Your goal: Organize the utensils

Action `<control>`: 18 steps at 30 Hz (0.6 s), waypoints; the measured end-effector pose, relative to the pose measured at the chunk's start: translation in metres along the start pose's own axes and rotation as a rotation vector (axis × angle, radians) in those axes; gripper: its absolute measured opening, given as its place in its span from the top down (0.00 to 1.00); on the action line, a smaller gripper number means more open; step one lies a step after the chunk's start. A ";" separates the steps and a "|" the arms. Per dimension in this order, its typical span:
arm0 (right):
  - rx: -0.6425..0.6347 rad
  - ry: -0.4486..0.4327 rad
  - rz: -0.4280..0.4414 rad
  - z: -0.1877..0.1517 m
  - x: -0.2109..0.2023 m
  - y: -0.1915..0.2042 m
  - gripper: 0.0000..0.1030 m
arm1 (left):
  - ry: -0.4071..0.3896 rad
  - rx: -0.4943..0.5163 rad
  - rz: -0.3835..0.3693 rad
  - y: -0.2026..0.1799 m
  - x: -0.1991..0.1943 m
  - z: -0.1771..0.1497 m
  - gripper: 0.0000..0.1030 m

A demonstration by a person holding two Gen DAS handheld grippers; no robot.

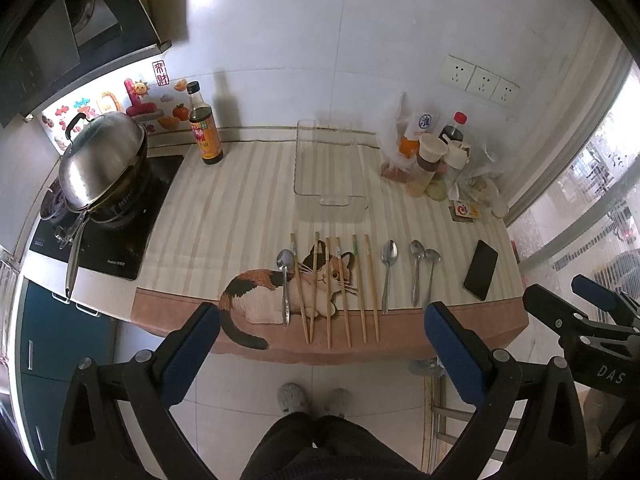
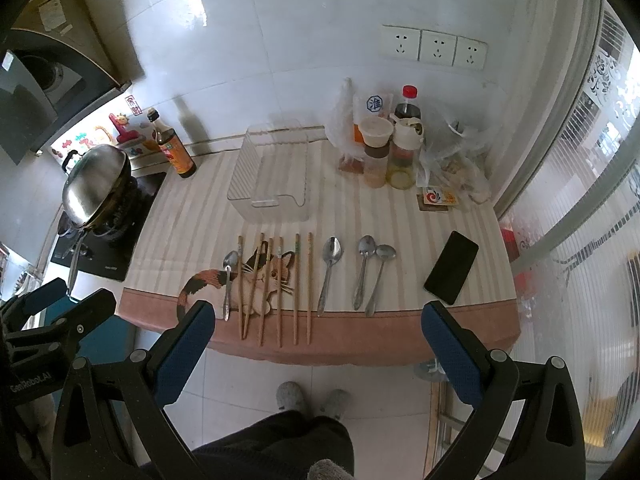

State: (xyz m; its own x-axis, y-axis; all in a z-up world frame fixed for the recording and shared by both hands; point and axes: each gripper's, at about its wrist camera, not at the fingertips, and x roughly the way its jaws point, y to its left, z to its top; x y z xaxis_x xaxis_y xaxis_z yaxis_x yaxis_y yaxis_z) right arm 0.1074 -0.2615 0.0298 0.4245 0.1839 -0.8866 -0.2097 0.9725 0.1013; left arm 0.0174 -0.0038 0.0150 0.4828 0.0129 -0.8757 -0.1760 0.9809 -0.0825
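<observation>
The counter (image 1: 224,216) fills the view, covered by a striped cloth (image 1: 256,200) with a cat picture (image 1: 280,288) at its front edge. At the far left a lidded wok (image 1: 100,160) sits on the stove (image 1: 120,240). A clear plastic tray (image 1: 330,168) stands empty in the middle of the cloth, toward the wall. Both grippers hang in front of the counter, off its edge: the left gripper (image 1: 322,340) with jaws spread wide, gripping nothing, and the right gripper (image 2: 320,340) just the same, wide and empty. A black phone (image 2: 451,267) lies at the right. Six chopsticks (image 1: 340,292) lie side by side across the cat, one spoon (image 1: 285,284) to their left, three more spoons (image 1: 408,276) to their right, all just in front of the tray.
</observation>
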 end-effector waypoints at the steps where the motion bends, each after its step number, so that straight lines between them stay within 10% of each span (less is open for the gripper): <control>1: 0.001 -0.001 0.000 0.000 0.000 0.000 0.00 | -0.001 0.000 0.000 0.000 0.000 0.001 0.00; 12: 0.003 -0.003 0.002 0.001 0.000 0.001 0.00 | -0.012 -0.008 0.019 0.002 0.001 0.002 0.00; 18: 0.026 -0.029 -0.020 0.011 0.010 -0.002 0.00 | -0.112 -0.027 0.201 0.010 0.022 0.015 0.00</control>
State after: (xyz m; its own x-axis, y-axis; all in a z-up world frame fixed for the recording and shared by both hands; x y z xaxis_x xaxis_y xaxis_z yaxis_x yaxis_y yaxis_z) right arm 0.1216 -0.2597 0.0258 0.4536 0.1678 -0.8753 -0.1780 0.9794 0.0955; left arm 0.0394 0.0092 0.0020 0.5273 0.2308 -0.8177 -0.3009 0.9507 0.0743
